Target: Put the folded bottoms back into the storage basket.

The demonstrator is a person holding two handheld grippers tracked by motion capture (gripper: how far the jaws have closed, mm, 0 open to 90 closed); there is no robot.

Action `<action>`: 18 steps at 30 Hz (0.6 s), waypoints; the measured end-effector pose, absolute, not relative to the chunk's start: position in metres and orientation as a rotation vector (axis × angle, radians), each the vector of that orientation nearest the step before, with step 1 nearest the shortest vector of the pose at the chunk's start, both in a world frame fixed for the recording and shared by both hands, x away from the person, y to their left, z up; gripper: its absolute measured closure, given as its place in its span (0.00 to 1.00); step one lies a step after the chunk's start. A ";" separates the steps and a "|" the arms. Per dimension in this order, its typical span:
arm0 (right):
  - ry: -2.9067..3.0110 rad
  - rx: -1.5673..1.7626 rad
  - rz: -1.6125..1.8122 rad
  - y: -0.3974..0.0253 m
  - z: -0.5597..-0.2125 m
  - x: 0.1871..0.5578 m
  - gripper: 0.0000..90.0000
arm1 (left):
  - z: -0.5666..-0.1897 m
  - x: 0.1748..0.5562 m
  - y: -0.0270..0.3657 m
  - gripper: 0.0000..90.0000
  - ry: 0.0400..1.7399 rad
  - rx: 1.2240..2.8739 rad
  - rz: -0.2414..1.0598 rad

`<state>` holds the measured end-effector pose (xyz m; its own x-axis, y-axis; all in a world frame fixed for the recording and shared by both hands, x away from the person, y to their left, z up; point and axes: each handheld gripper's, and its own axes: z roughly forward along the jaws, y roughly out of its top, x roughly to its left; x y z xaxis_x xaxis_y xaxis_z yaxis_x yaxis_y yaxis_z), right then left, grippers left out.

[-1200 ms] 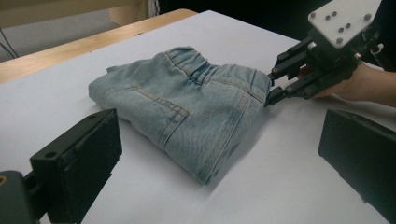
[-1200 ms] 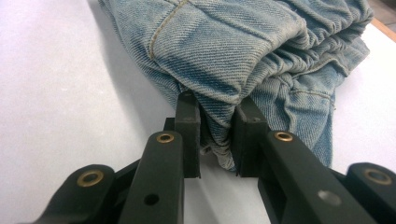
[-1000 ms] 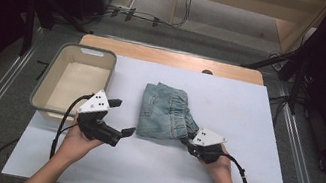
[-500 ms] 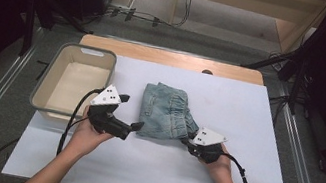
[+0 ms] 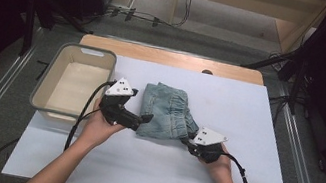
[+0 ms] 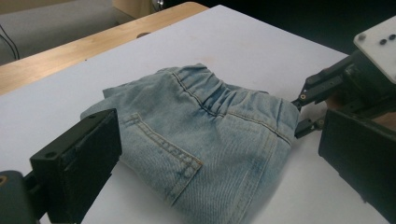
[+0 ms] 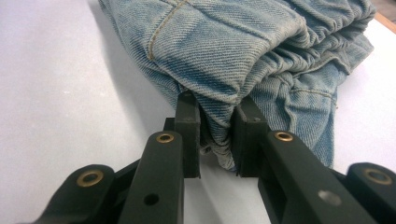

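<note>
Right claw (image 7: 217, 140) clamps folded jeans (image 5: 167, 111) near corner; left claw (image 6: 219, 172) spread wide at opposite edge.

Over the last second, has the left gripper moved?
Yes. The left gripper has moved up the table and rightward, away from the near edge, passing along the tub to reach the folded jeans' left edge.

Left tongs (image 5: 146, 118) reached the jeans (image 5: 168, 110)
</note>
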<state>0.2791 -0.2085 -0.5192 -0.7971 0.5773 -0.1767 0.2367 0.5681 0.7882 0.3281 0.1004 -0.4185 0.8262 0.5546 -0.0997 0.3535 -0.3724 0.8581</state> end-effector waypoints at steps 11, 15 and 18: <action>2.389 0.646 1.109 -0.209 -0.519 0.280 0.83 | -0.422 0.347 0.085 0.00 0.740 2.026 0.243; 2.389 0.648 1.112 -0.209 -0.519 0.280 0.83 | -0.424 0.356 0.081 0.00 0.764 2.036 0.249; 2.396 0.654 1.114 -0.209 -0.519 0.280 0.83 | -0.425 0.367 0.079 0.00 0.791 2.048 0.257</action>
<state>0.2798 -0.2093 -0.5191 -0.8029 0.5713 -0.1704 0.2378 0.5690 0.7872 0.3667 0.0788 -0.4253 0.7739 0.6226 -0.1156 0.4363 -0.3920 0.8099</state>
